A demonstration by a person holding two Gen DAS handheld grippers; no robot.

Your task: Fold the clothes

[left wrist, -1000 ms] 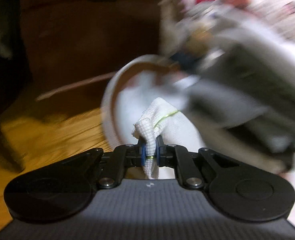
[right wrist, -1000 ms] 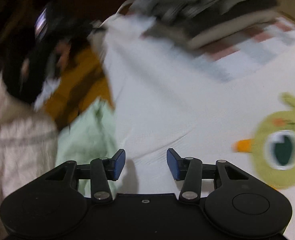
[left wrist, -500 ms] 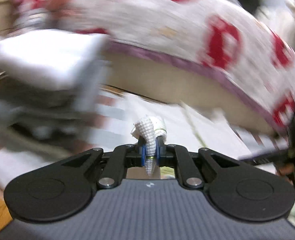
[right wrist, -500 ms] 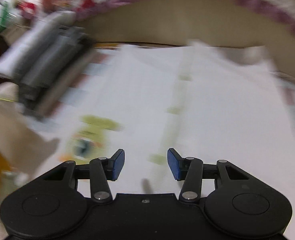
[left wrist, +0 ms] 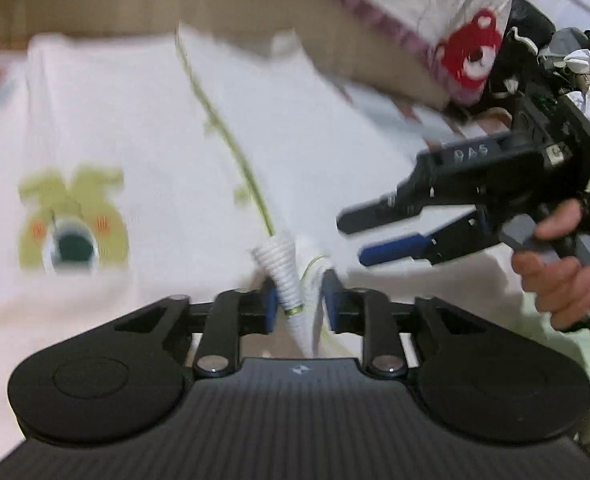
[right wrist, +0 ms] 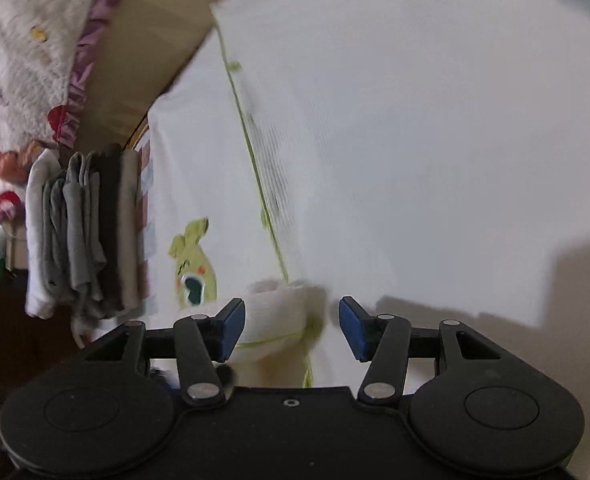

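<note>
**Left grip lets go of the cuff as the white shirt settles**

At the left of the left wrist view lies the white shirt (left wrist: pixel 143 128), spread flat with its green cartoon print (left wrist: pixel 73 226) facing up and a thin green seam (left wrist: pixel 223 132) running down toward the camera. A second ago that view showed the wooden floor and a brown chair; now it shows only the spread shirt, so the garment has been carried across and laid down.

In the middle, the left gripper (left wrist: pixel 299 306) has just been opening. Its blue pads, clamped on the ribbed cuff (left wrist: pixel 281 268) half a second ago, now stand slightly apart, with the cuff loose between them and no longer squeezed.

To the right, the right gripper (left wrist: pixel 379 234), held in a hand (left wrist: pixel 555 276), has its fingers apart with nothing held and has opened a little further. In its own view the same cuff sits between its open pads, untouched.

At the left edge of the right wrist view sits a stack of folded clothes (right wrist: pixel 83 232).

My reading: the shirt is placed, the sleeve is being released, and the actual folds are not yet made.
</note>
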